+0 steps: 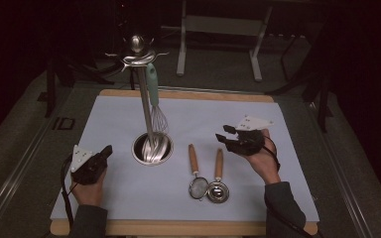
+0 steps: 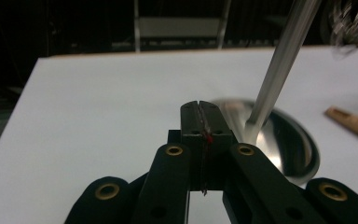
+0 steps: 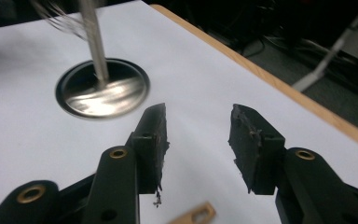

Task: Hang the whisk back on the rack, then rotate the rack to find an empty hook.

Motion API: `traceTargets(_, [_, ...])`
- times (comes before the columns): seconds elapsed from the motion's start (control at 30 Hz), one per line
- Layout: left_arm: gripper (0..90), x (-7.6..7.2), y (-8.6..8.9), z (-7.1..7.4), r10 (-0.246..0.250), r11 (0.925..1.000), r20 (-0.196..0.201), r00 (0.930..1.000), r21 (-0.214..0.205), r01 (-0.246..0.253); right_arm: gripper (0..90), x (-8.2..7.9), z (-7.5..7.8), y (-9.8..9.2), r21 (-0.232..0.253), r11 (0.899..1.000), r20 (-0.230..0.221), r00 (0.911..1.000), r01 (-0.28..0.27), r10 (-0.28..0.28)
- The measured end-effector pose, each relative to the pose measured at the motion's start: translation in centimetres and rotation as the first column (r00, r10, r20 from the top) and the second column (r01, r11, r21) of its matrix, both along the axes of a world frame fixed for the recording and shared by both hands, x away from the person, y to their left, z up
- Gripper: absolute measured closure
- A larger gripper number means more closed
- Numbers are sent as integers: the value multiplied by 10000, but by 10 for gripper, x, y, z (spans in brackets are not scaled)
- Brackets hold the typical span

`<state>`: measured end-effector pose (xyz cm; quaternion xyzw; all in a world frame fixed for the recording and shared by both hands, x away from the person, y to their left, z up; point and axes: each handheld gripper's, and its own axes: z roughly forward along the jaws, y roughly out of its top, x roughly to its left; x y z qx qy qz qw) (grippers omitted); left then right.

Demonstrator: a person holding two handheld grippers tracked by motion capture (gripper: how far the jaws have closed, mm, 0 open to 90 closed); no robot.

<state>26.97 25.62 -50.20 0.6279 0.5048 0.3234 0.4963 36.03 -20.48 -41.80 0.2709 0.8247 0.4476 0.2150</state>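
Near the right tongs (image 1: pixel 226 134), gaping and empty, with left tongs (image 2: pixel 199 112) pressed closed: two light, stiff strainers (image 1: pixel 207 188), best gripped by wooden handles (image 1: pixel 193 157).

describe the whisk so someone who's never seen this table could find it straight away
Start at the steel utensil stand rising from its round base near the middle of the white table. The whisk hangs from the hooks at the stand's top. It alone hangs and has a mint-green handle; the two wooden-handled strainers lie flat.
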Motion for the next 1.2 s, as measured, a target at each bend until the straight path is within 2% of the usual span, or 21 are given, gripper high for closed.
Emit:
traceTargets(0.13, [900,-1,-1,12,-60,9997,482,9988,-250,72,551,-10,-19,-14,374,9981,-282,9984,496,-485])
traceTargets(0.2, [900,0,-3,19,-82,9996,712,9974,-273,101,550,-13,-30,-20,156,9971,-410,9964,750,-743])
traceTargets(0.27, [900,1,-4,24,-49,9994,948,9955,-338,82,549,-13,-43,-27,25,9948,-794,9916,1022,-1017])
traceTargets(0.3, [900,1,-4,24,-49,9994,948,9955,-338,82,549,-13,-43,-27,25,9948,-794,9916,1022,-1017])
traceTargets(0.33, [900,3,-6,28,-41,9989,1111,9938,-456,93,549,-13,-45,-28,-41,9946,-836,9911,1034,-1034])
traceTargets(0.37, [900,3,-7,29,-32,9987,1167,9932,-505,92,547,-12,-53,-30,-454,9913,-921,9876,1237,-1275])
traceTargets(0.47, [900,3,-9,33,-61,9980,1352,9908,-609,144,538,-13,-58,-33,-724,9880,-908,9856,1364,-1428])
traceTargets(0.6, [900,2,-11,39,-104,9976,1660,9861,-652,215,530,-15,-57,-36,-801,9853,-772,9846,1510,-1571])
traceTargets(0.77, [900,-1,-14,52,-85,9957,2396,9708,-880,304,532,-19,-54,-47,-662,9841,-720,9829,1651,-1697])
traceTargets(0.87, [900,-1,-17,60,-69,9951,2887,9574,-921,349,531,-19,-53,-55,-435,9808,-756,9783,1901,-1930])
traceTargets(1.0, [900,2,-19,71,-57,9922,3249,9457,-1163,459,531,-20,-54,-62,-309,9766,-821,9733,2127,-2145])
traceTargets(1.13, [900,5,-23,85,-51,9883,3690,9294,-1397,609,530,-20,-54,-65,-240,9742,-854,9705,2242,-2254])
traceTargets(1.2, [900,5,-24,91,-40,9846,3943,9190,-1589,724,530,-20,-54,-66,-238,9741,-833,9706,2247,-2259])
